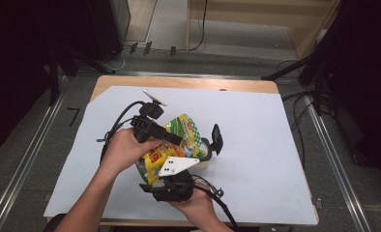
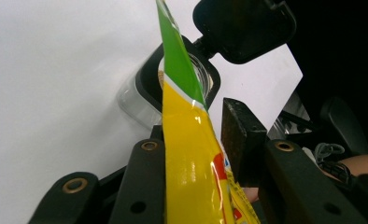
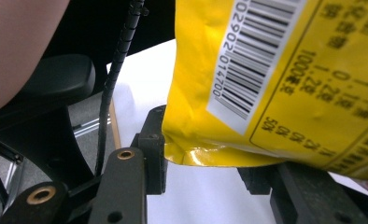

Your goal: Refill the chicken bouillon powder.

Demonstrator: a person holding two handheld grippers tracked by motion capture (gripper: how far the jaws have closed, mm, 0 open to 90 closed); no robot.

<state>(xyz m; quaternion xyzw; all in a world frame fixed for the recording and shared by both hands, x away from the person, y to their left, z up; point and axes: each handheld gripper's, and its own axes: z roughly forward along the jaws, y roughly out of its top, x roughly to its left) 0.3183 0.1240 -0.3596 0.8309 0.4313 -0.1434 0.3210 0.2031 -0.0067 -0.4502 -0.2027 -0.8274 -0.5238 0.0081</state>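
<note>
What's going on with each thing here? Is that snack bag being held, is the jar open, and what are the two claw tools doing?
Snack bag: lifted off the table, tilted over the jar, held at both ends.
Jar: on the white sheet, open, black flip lid swung back.
Left gripper: fingers closed on the bag's thin edge.
Right gripper: fingers closed on the bag's bottom seam.
White sheet: flat on the table.

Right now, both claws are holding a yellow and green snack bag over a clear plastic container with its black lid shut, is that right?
Not quite: the black lid is flipped open, as the left gripper view shows. The rest stands: the left claw and right claw hold the yellow and green snack bag over the clear plastic container.
</note>
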